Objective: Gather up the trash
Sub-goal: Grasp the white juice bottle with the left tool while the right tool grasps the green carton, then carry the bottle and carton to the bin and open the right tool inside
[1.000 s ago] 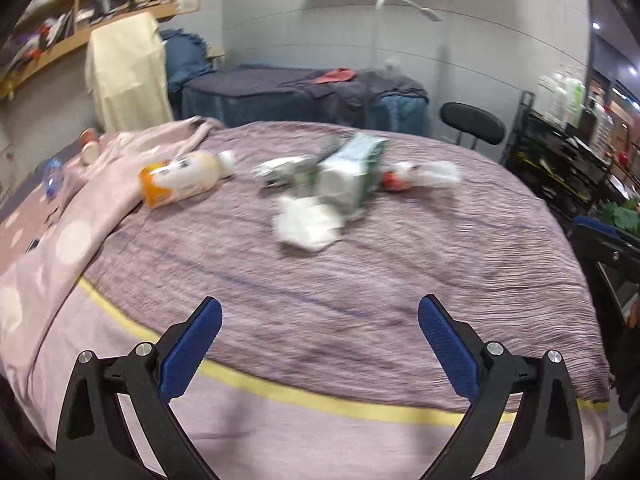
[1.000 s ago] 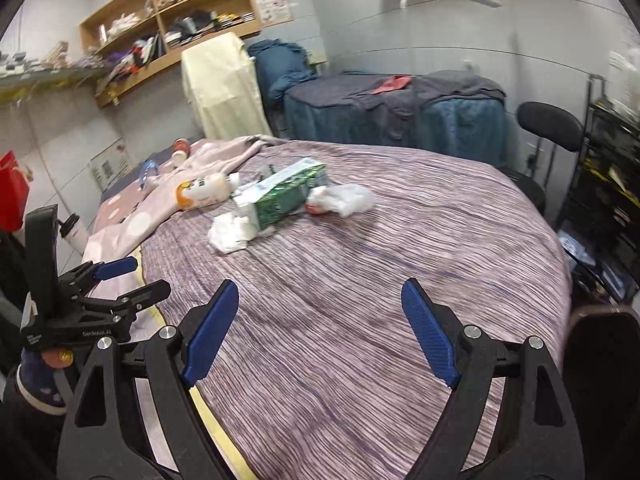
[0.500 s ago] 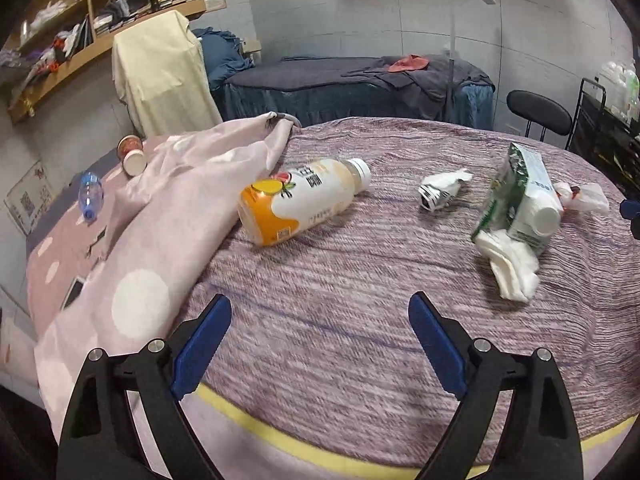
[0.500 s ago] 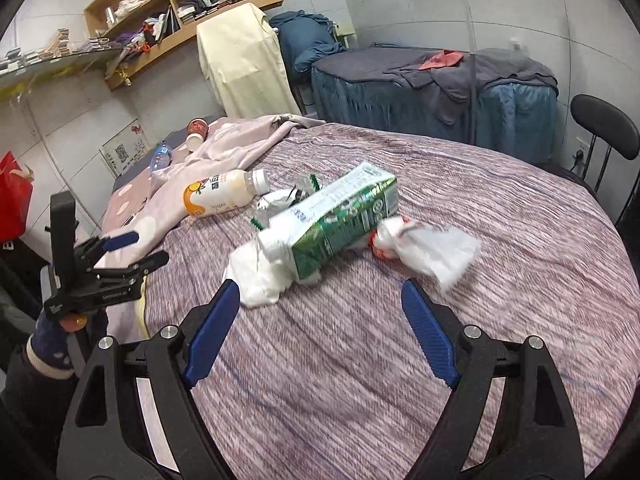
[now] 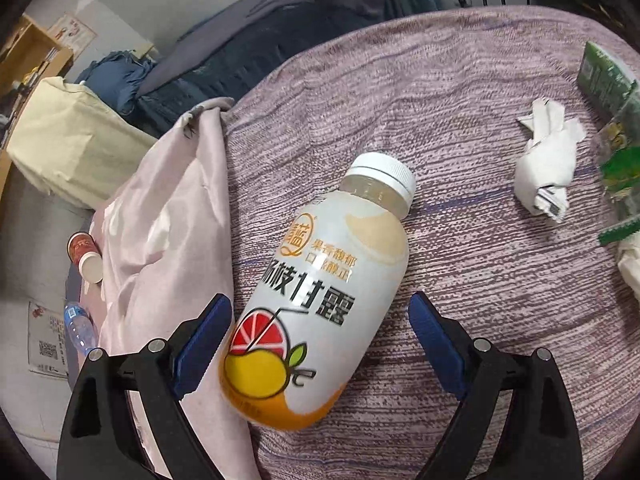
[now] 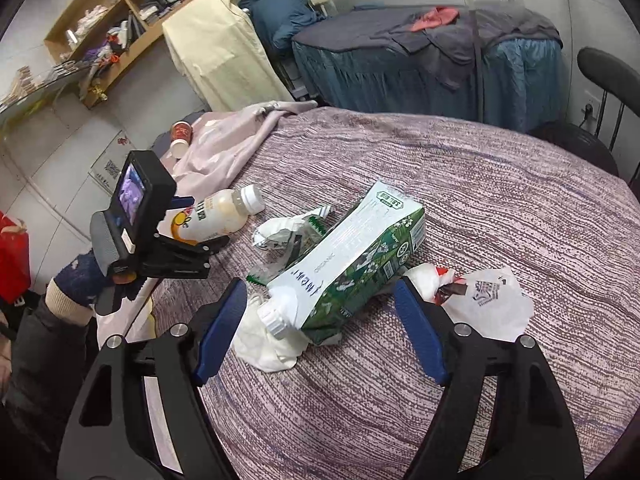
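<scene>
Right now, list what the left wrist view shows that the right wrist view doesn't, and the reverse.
Only the left wrist view: a water bottle beside the pink sheet, and the left gripper open around the juice bottle.

Only the right wrist view: the shelves, a white wrapper, and the right gripper open around the carton.

Both: juice bottle, carton, paper cup, crumpled tissue.
</scene>
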`<state>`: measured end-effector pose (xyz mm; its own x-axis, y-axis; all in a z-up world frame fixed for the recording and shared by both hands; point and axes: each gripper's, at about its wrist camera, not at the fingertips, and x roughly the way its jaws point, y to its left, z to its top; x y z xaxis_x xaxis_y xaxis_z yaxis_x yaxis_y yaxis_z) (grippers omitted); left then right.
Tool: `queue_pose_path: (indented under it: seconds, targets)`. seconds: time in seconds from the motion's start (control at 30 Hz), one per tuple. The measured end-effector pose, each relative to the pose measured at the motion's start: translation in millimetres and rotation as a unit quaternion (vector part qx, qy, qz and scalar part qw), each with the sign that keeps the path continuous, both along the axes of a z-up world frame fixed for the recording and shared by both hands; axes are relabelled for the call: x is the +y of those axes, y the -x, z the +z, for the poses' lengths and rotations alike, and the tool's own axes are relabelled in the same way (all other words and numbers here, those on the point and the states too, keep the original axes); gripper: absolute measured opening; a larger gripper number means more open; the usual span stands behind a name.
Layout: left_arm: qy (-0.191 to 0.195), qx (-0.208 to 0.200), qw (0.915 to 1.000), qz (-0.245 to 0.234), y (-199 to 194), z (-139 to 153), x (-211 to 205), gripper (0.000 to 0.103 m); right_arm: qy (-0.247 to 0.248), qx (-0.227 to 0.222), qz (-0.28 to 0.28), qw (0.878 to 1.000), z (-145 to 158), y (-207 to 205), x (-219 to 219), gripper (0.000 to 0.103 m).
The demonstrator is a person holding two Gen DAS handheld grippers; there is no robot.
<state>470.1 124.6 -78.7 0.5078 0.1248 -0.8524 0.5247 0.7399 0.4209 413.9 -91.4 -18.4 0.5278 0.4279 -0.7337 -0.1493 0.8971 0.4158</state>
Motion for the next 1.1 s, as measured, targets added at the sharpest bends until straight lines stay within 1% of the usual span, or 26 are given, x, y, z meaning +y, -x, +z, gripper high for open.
queue_pose_path:
  seconds: [0.03,0.07,0.13,0.27,0.37,0.47,0.57,0.63,0.73,0.8,0.9,1.0,1.1]
  targets:
    - [-0.009,0.005,0.9999,-0.002,-2.4,-4.9,-1.8,0.078,-0.002,0.016,-0.006,1.0,-3.7,-6.3,-0.4,0.073]
    - [-0.023,0.006,0.9997,-0.004,-3.9,-10.6,-4.2,0.075,-0.006,0.034,-0.01,0.999,-8.0,-14.1,0.6,0.072]
    - [-0.021,0.004,0.9998,-0.003,-3.1,-11.6,-5.2,0.07,-0.012,0.065,-0.017,0.998,-14.8,-27.0,2.2,0.071]
    - [0.01,-0.005,0.9999,0.007,4.8,-5.3,-0.5,0.068,-0.017,0.112,-0.043,0.993,-27.5,-49.2,5.8,0.07]
    - [0.032,-0.018,0.9992,0.018,6.5,-6.2,3.3,0.068,-0.011,0.132,-0.056,0.99,-37.7,-63.5,11.9,0.07]
    - [0.06,-0.025,0.9975,0.029,13.8,-3.2,6.6,0.067,-0.041,0.153,-0.064,0.985,-48.7,-70.6,12.3,0.071]
    - [0.097,-0.028,0.9941,0.04,23.5,1.8,9.5,0.063,-0.053,0.151,-0.058,0.985,-52.9,-74.1,13.8,0.069]
    - [0.11,-0.036,0.9923,0.043,31.9,4.6,7.8,0.061,-0.073,0.145,-0.058,0.985,-52.6,-73.1,11.5,0.065]
    - [0.146,-0.048,0.9867,0.052,47.3,11.7,11.3,0.061,-0.075,0.106,-0.049,0.99,-40.7,-61.5,8.8,0.06]
    - [0.167,-0.063,0.9816,0.067,56.0,18.1,18.3,0.061,-0.084,0.092,-0.041,0.991,-34.4,-50.7,7.4,0.059]
    - [0.205,-0.075,0.9715,0.092,70.3,27.4,29.7,0.061,-0.105,0.08,-0.032,0.991,-26.4,-33.9,4.8,0.059]
    - [0.218,-0.094,0.9652,0.11,89.2,35.2,33.2,0.06,-0.124,0.055,-0.026,0.99,-15.9,-14.6,1.6,0.059]
    - [0.245,-0.111,0.9558,0.119,113.0,45.5,34.3,0.06,-0.127,0.027,-0.012,0.991,-2.0,9.3,2.1,0.059]
